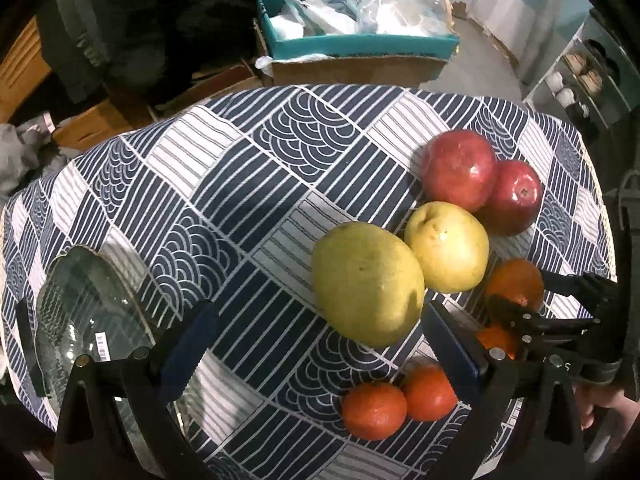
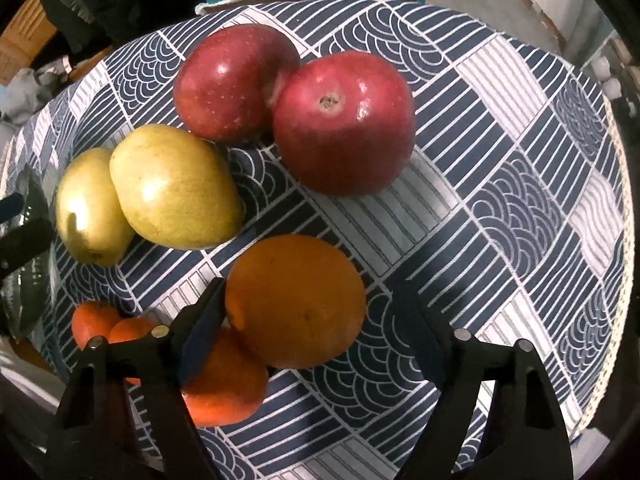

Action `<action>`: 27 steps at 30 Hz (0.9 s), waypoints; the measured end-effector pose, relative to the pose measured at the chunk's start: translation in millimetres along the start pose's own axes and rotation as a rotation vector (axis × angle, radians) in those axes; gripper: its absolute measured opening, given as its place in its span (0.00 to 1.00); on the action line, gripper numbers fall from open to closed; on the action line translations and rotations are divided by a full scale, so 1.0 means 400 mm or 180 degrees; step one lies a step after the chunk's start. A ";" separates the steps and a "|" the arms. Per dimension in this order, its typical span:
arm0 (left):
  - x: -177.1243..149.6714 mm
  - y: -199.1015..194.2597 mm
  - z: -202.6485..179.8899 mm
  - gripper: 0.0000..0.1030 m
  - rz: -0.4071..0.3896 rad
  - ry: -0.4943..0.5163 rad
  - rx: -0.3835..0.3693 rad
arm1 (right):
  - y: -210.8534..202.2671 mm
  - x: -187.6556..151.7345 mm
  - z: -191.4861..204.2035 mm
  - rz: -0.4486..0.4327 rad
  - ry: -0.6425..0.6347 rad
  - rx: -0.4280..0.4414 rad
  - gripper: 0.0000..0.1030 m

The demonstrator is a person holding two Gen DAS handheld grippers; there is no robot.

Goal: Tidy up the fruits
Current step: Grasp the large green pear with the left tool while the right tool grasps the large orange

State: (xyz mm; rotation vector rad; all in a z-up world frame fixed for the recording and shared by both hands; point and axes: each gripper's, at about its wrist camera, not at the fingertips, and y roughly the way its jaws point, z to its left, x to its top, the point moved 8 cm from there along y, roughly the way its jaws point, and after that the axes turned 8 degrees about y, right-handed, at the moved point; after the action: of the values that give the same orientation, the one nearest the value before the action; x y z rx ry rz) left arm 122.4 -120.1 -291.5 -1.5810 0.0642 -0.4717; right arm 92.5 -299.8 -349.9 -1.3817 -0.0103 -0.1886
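Fruit lies on a blue-and-white patterned tablecloth. Two red apples touch each other at the back. Two yellow-green pears lie side by side. Several oranges lie nearest. A clear glass bowl stands at the left. My left gripper is open, just in front of the nearer pear. My right gripper is open, its jaws either side of the large orange, not closed on it. It also shows in the left wrist view.
Beyond the table's far edge stands a cardboard box with a teal tray of plastic bags. Shelves stand at the far right. Dark clothing and wooden furniture are at the far left.
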 end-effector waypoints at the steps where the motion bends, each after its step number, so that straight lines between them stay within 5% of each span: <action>1: 0.000 0.006 -0.002 0.99 0.0012 0.0010 0.0000 | 0.003 0.001 0.000 0.0010 0.0008 0.0025 0.76; 5: -0.003 0.035 -0.014 0.99 0.0087 0.0042 -0.0028 | 0.015 0.008 0.008 0.0048 0.0014 0.0139 0.65; 15: 0.009 0.093 -0.034 0.99 0.0151 0.0113 -0.0136 | -0.005 0.035 -0.041 -0.0090 0.0031 0.0072 0.64; 27: 0.024 0.124 -0.071 0.71 0.0098 0.0206 -0.0341 | -0.037 0.082 -0.056 -0.0233 -0.0100 0.0006 0.64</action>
State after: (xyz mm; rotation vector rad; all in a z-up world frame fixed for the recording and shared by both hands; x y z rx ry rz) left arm 133.9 -153.9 -337.0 -1.6672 0.1652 -0.5024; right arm 120.3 -328.3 -335.9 -1.3834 -0.0873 -0.2280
